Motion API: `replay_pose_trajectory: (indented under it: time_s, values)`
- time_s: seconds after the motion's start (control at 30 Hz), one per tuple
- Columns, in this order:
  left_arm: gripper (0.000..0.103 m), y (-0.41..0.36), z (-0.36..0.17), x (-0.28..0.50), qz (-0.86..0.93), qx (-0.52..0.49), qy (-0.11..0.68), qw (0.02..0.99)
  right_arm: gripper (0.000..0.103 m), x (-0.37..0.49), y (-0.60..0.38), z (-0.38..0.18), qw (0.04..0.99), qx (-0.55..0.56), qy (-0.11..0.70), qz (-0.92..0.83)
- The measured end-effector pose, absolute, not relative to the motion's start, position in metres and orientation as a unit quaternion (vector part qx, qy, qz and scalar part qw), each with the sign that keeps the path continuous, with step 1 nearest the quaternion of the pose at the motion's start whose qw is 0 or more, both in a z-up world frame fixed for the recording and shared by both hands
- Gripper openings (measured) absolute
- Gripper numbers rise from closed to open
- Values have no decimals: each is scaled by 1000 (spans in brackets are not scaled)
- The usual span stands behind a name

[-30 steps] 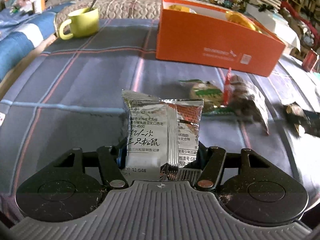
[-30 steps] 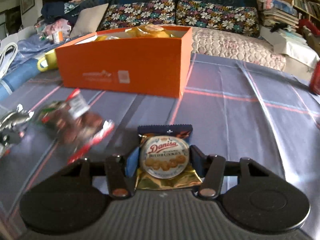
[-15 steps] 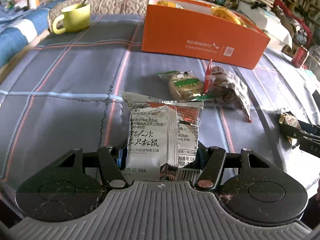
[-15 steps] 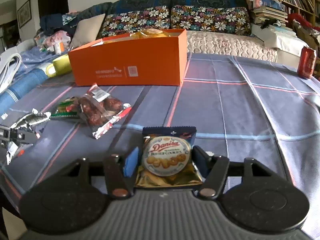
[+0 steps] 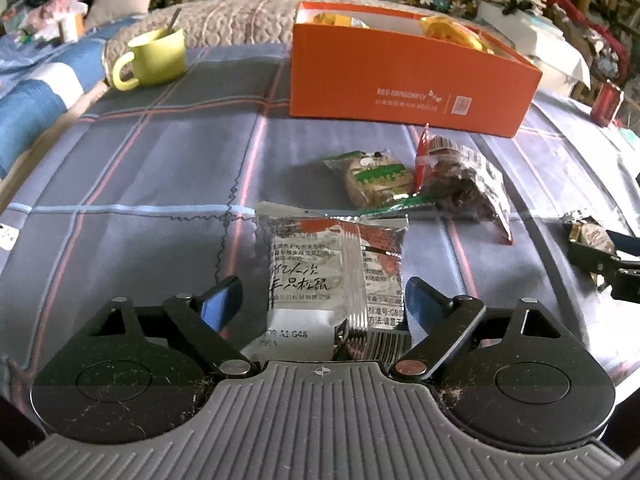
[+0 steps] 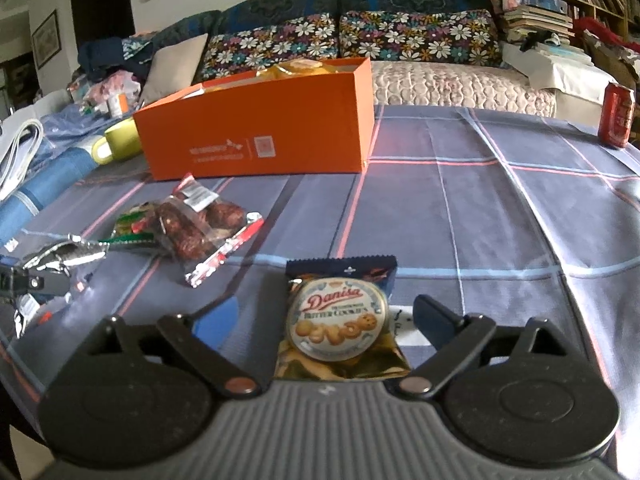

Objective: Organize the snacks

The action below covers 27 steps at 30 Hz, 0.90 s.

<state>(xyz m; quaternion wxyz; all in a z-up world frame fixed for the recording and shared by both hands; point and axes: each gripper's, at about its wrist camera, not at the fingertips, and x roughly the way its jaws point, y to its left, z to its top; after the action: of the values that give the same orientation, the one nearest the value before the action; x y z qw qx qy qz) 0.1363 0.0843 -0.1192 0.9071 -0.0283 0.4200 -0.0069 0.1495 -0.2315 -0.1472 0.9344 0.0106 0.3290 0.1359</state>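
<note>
A silver snack packet (image 5: 332,280) lies on the checked cloth between the fingers of my left gripper (image 5: 324,300); its jaws are opening and the pads stand clear of the packet. A Danisa butter cookie packet (image 6: 340,324) lies between the fingers of my right gripper (image 6: 324,320), whose jaws are also opening, with gaps on both sides. A green-wrapped biscuit (image 5: 378,178) and a clear bag of brown snacks (image 5: 464,184) lie further out. Behind them stands an orange box (image 5: 408,80) holding yellow packets.
A yellow-green mug (image 5: 154,58) with a spoon stands at the far left of the table. A red can (image 6: 618,114) stands at the far right edge. A sofa with flowered cushions (image 6: 416,34) runs behind the table (image 6: 480,208).
Both grippers have let go: the left jaws opened off the silver packet and the right jaws opened off the Danisa packet. Both packets now rest on the cloth.
</note>
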Motion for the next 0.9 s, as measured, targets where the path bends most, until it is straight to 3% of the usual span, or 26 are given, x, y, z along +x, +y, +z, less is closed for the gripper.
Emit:
replay_pose_trajectory:
  time_s: [0.07,0.6,0.9]
  values:
    - [58,84,-121,137,-7,-25,422,906,103,150,-229,-149,933,4,333,137]
    - [58,61,-134,152,-12,-3,429,903,103,147,-221,-152,932,-45,333,139]
    - [61,62,-134,151,-12,-2,429,903,103,150,-228,-148,930,7,338,147]
